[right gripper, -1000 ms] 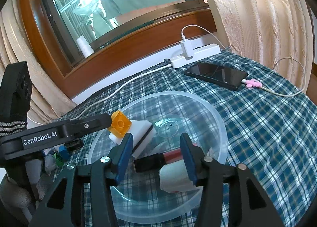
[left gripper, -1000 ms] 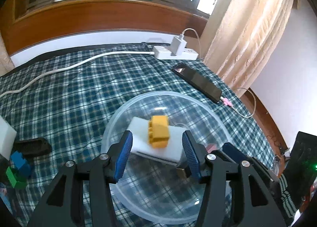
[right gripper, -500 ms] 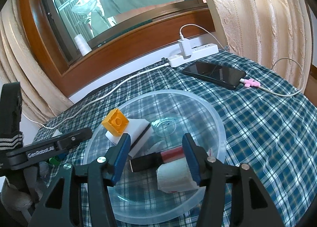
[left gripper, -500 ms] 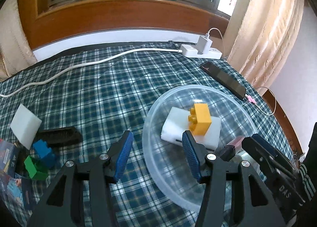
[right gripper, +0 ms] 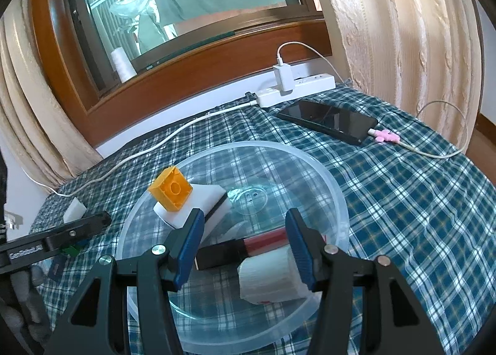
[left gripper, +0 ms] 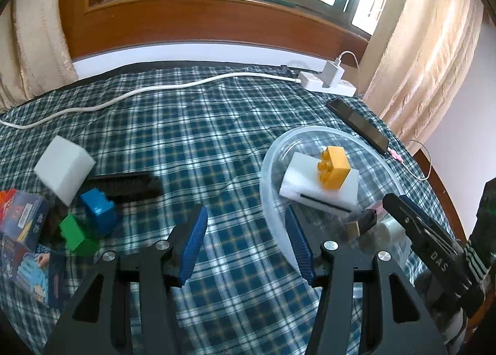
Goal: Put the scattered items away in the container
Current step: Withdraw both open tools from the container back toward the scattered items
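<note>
**2 empty grippers, 1 part-filled bowl**

Left wrist view: left gripper [left gripper: 245, 235] has its jaws spread, empty, over the cloth. Blue block [left gripper: 98, 206], green block [left gripper: 77, 234] and white sponge [left gripper: 64, 165] lie scattered far left; a hasty pinch could knock them apart.

Right wrist view: right gripper [right gripper: 245, 248], jaws spread and empty, hovers over the clear bowl [right gripper: 325, 175], which holds a yellow block [right gripper: 170, 189], a foam pad [right gripper: 204, 200] and a tissue pack [right gripper: 269, 280]. Nudging the rim may tip it.

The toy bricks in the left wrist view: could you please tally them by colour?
Yellow brick, on the sponge in the bowl: 1
Blue brick, on the cloth: 1
Green brick, on the cloth: 1
Total: 3
</note>
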A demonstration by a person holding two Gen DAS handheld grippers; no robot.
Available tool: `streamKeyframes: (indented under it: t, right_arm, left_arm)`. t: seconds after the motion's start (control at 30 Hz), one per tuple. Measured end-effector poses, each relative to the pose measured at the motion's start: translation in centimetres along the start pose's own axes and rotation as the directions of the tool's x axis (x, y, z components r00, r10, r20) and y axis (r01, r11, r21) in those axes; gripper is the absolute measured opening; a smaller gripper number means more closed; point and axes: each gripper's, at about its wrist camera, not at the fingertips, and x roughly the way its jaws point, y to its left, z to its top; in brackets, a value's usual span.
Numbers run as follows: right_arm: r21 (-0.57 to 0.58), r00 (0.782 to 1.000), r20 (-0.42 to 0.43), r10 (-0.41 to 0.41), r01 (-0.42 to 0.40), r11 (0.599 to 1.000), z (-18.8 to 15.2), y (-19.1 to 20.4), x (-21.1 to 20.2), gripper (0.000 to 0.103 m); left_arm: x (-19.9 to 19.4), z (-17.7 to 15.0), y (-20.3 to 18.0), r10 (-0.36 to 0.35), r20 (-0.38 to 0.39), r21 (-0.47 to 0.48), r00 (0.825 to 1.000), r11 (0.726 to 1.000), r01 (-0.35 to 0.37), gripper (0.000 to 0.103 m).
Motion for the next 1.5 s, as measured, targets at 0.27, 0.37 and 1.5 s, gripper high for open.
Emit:
streamKeyframes:
  t: [0.27,0.37,1.5]
  right_arm:
    - [0.017,1.000,0.005,0.022,-0.022,1.000,-0.5,1.7,-1.2,0.062]
    - [-0.005,0.999,0.002,0.039,-0.039,0.999,-0.8,3.1,-1.6,0.064]
    - [-0.133,0.976,-0.143,0.167,-0.186,0.973,-5.3,16.0,-1.6,0.073]
  left_arm:
    - [-1.3,-1.0,2.9,0.020,0.008,-0.050,1.000,0.999,-0.020,0.056]
    - [-1.7,-1.4,3.9,0.021,0.011,-0.071,1.000,0.997,-0.020,0.056]
    - [-6.2,-5.2,16.2,0.124,0.067,-0.227,0.990,0.968,-0.106,0.056]
